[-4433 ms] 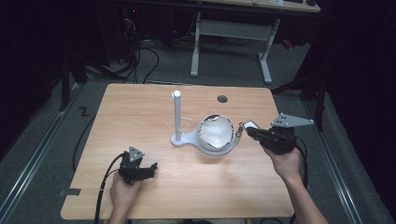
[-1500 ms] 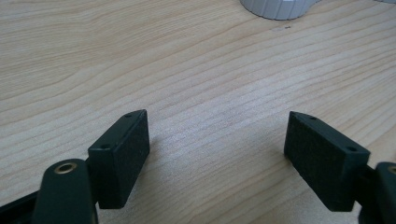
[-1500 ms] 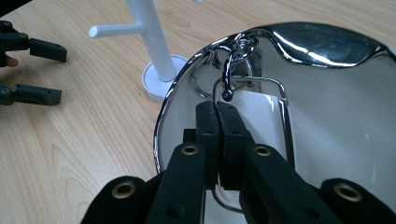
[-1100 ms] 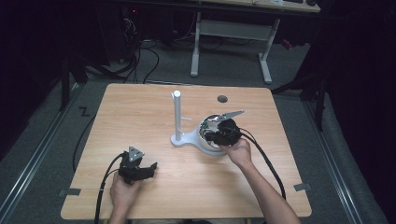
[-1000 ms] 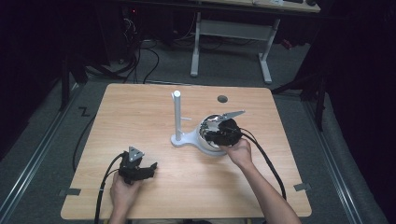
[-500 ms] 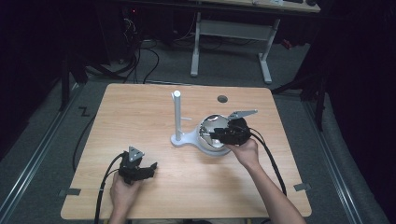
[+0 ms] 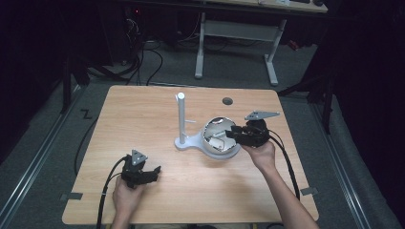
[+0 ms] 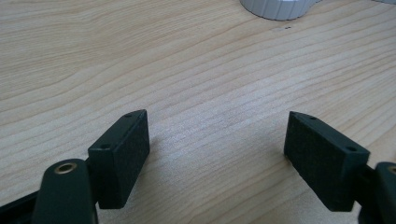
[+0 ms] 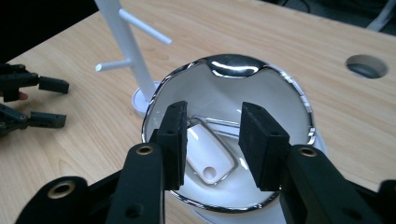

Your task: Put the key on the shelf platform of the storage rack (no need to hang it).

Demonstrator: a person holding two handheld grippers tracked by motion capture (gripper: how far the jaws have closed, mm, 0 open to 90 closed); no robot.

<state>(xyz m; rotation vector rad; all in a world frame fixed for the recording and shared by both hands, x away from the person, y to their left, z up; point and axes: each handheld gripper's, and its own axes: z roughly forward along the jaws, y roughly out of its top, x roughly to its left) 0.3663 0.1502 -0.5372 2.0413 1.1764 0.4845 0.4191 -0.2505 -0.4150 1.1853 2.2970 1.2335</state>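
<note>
White tag [image 9: 212, 156] flat inside chrome-rimmed bowl [image 9: 299, 100]; right tongs [image 9: 212, 144] above, just opening, empty; left tongs [image 8: 217, 154] wide on worktop [image 8: 196, 70].

My two black two-jaw grippers: one left [image 7: 154, 171], one right [image 7: 228, 134] | one chrome-rimmed white round bowl [image 9: 289, 100] | one white rectangular tag with a wire loop [image 9: 210, 156] inside it | one white upright peg stand [image 7: 181, 120] | one light wooden table [image 7: 143, 119] | one round cable hole [image 7: 228, 101].

High overhead view plus two close claw-mounted views, sharing white bowl [image 7: 220, 140].
</note>
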